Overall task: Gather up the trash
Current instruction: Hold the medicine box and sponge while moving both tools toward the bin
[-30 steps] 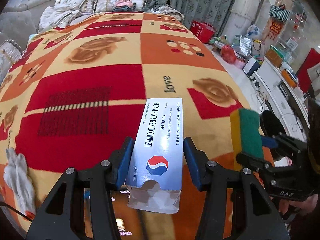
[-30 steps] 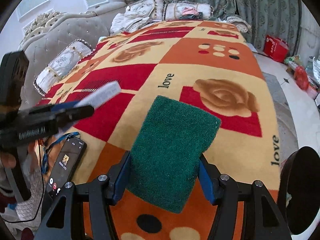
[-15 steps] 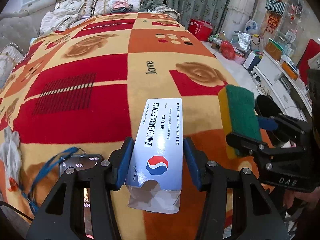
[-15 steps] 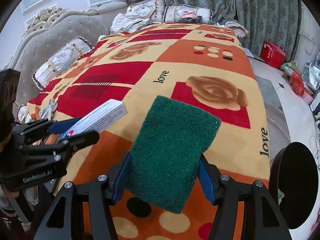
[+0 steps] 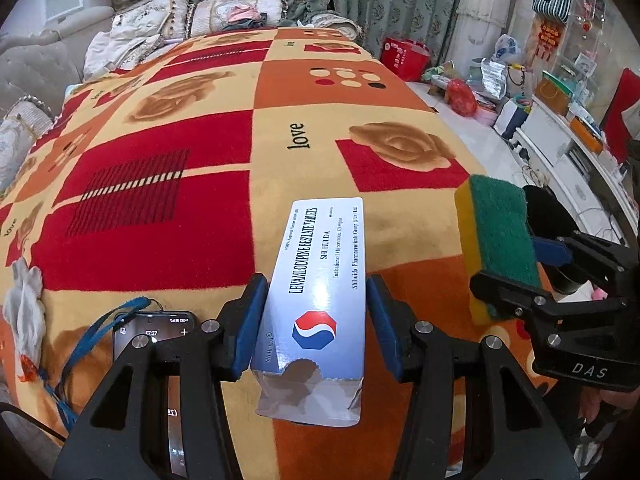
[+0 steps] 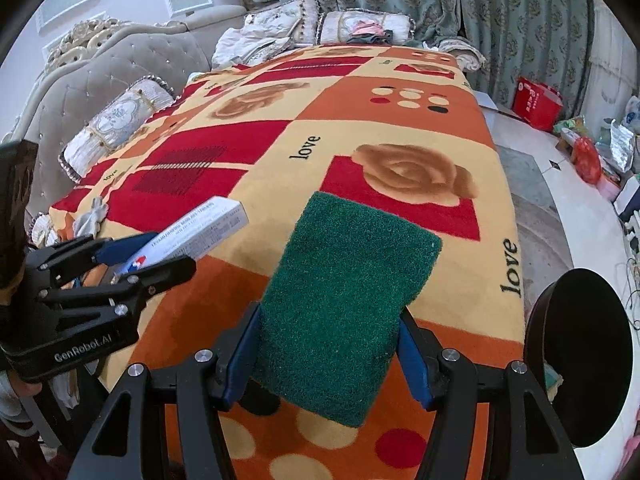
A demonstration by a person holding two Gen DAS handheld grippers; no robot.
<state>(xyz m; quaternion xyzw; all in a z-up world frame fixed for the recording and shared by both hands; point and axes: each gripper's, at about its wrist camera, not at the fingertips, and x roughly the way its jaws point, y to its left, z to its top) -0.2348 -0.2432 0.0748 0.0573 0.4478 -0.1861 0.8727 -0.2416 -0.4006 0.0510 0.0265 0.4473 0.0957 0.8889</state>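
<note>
Far left of the left hand-held gripper: a crumpled white tissue (image 5: 24, 304) lies limp on the bed's blanket (image 5: 208, 128), soft and shapeless, not yet collected.
Just left, beneath the left hand-held gripper: a phone (image 5: 154, 334) with a glossy lit screen and a blue lanyard rests on the blanket; probably not trash.
Left hand-held gripper (image 5: 314, 318): clamped on a tablet box (image 5: 320, 280), blue pads pressing its long sides.
Tablet box: thin white card, long and flat, glossy print, near flap torn open. It sticks forward over the blanket, lifted clear of it.
Right hand-held gripper (image 6: 328, 356): closed around a scouring sponge (image 6: 344, 308), pads squeezing both edges.
Scouring sponge: rough green scrub face, yellow foam underneath, a springy rectangular slab held above the blanket.
Right of the right hand-held gripper: a dark round bin (image 6: 580, 360), its rim beside the bed edge, likely where both items go.
Risk, box: hollow card may buckle under the squeeze and slip out.
Risk, sponge: the foam gives, so it may spring free if tilted, landing beside the bin.
Risk, crowding: both hand-held grippers sit close together and could knock each other over the bin.
Risk, phone: the lanyard could snag.
</note>
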